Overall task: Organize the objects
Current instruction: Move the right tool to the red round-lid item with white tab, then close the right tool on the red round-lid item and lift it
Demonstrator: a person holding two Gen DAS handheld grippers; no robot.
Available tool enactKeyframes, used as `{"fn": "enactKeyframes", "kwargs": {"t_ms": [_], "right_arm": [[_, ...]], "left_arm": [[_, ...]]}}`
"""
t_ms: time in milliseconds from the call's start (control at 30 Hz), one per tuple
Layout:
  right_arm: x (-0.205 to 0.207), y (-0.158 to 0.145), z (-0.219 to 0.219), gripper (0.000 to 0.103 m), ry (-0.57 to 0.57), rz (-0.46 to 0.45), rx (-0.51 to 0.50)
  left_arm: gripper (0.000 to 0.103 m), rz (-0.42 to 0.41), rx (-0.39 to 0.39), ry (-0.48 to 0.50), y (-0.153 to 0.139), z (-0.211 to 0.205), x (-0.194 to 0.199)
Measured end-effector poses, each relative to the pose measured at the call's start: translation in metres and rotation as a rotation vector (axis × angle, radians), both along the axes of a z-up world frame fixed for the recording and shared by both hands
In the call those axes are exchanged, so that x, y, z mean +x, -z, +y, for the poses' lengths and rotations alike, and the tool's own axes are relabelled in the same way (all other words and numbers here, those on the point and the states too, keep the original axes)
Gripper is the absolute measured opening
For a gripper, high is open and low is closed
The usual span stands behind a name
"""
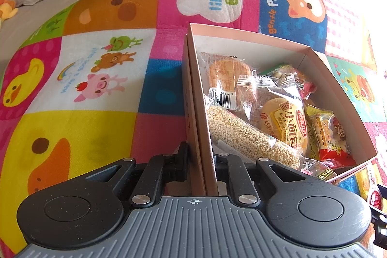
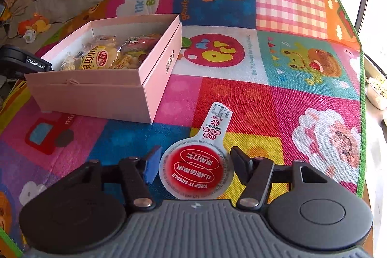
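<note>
Left tongs [image 1: 200, 161] clamped on near wall of one pink box [image 1: 197, 113]. Right tongs [image 2: 193, 167] spread wide, straddling one round red-label snack pack [image 2: 197, 168] flat on the play mat [image 2: 290, 93], apparently not gripping it. Box sits further back on mat, open-topped, about six wrapped snacks [image 1: 278, 117] inside.

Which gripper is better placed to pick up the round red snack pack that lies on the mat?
The right gripper: it is open, with the round red snack pack between its fingers. The left gripper is shut on the pink box wall.
</note>
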State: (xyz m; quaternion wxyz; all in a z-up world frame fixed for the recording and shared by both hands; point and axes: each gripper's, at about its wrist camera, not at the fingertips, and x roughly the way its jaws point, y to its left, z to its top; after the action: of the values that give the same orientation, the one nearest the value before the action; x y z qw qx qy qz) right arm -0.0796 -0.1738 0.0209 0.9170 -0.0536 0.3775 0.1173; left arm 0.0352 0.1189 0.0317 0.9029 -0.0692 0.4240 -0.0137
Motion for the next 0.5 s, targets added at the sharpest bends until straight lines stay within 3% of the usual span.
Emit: {"fn": "enactKeyframes", "kwargs": {"t_ms": [333, 500], "right_arm": [[-0.046, -0.003, -0.012, 0.062, -0.023, 0.023, -0.022], [-0.038, 0.000, -0.010, 0.071, -0.004, 0.018, 0.006]], "left_arm": [[0.015, 0.000, 0.001, -0.001, 0.000, 0.000, 0.000], [0.015, 0.002, 0.003, 0.000, 0.001, 0.000, 0.000]]}}
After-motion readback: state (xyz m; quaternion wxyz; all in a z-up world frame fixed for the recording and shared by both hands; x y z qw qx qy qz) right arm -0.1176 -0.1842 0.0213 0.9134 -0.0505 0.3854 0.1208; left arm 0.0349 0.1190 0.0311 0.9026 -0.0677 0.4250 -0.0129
